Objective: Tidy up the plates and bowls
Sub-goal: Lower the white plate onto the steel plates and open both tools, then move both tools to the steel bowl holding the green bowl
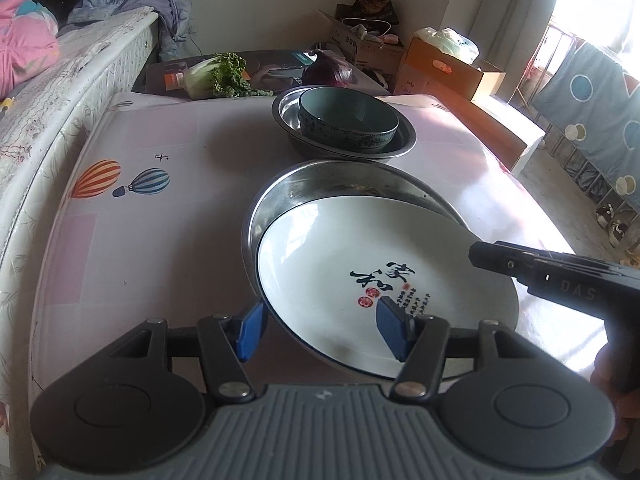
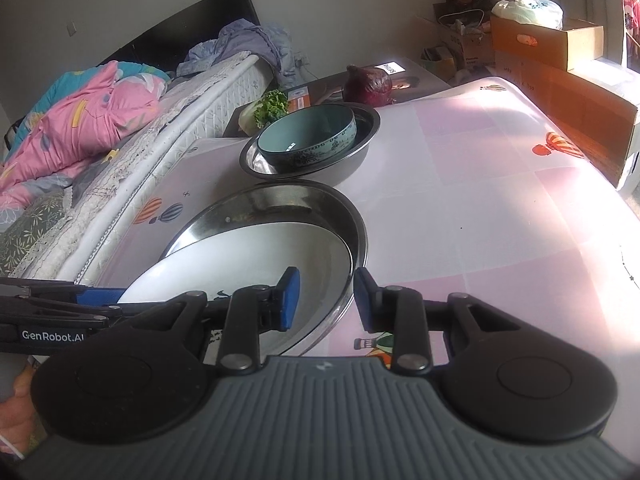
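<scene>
A white plate (image 1: 360,280) with black characters lies tilted in a steel dish (image 1: 340,184), its near edge over the dish's rim. My left gripper (image 1: 320,330) is open, its blue pads straddling the plate's near rim. My right gripper (image 2: 326,300) is open, its pads either side of the steel dish's rim (image 2: 360,236), with the plate (image 2: 248,260) inside. It also shows at the right of the left wrist view (image 1: 520,266). Farther back a teal bowl (image 1: 348,118) sits in a steel basin (image 1: 404,140); both show in the right wrist view, bowl (image 2: 308,136) and basin (image 2: 344,164).
The table (image 1: 160,240) has a pink cloth with balloon prints. A bed (image 1: 60,80) runs along its left side. Leafy greens (image 1: 220,76) and a red cabbage (image 1: 328,72) lie at the far end. Cardboard boxes (image 1: 448,68) stand at the back right.
</scene>
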`<act>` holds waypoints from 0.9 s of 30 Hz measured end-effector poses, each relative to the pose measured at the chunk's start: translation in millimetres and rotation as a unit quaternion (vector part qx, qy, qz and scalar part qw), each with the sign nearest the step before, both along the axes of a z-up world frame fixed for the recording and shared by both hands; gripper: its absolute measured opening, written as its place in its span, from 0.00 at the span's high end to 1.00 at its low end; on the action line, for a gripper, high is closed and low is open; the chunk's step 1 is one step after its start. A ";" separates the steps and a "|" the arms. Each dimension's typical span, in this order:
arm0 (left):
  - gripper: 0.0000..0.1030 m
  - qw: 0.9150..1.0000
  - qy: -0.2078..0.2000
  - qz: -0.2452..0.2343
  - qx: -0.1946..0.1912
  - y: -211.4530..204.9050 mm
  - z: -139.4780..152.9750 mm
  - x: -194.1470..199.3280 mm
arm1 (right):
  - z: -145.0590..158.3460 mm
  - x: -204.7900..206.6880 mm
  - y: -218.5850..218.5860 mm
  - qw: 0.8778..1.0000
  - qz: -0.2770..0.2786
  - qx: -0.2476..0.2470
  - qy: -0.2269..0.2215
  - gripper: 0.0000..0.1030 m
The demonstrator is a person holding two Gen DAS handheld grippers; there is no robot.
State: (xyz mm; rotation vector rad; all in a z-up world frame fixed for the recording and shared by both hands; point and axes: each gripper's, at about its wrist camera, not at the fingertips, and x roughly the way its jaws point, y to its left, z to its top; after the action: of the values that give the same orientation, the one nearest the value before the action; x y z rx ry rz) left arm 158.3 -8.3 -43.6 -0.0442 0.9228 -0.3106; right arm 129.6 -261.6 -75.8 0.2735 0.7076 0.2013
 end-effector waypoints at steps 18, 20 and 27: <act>0.27 0.999 -0.039 -0.005 0.025 -6.2 19.9 -26.3 | 3.1 -42.0 -16.1 0.999 -0.033 0.023 -0.001 0.44; 0.24 0.999 -0.038 -0.002 0.031 -6.3 20.0 -31.0 | 1.6 -47.2 -16.1 0.999 -0.032 0.027 0.002 0.36; 0.22 0.999 -0.031 0.006 0.038 -3.9 20.6 -41.2 | 4.7 -62.6 -14.0 0.999 -0.028 0.021 0.004 0.21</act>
State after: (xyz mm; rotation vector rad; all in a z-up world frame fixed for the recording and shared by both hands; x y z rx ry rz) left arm 117.1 -12.3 -23.0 0.0293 0.8713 -0.2654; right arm 67.0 -275.6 -71.1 0.3350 0.7031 0.1617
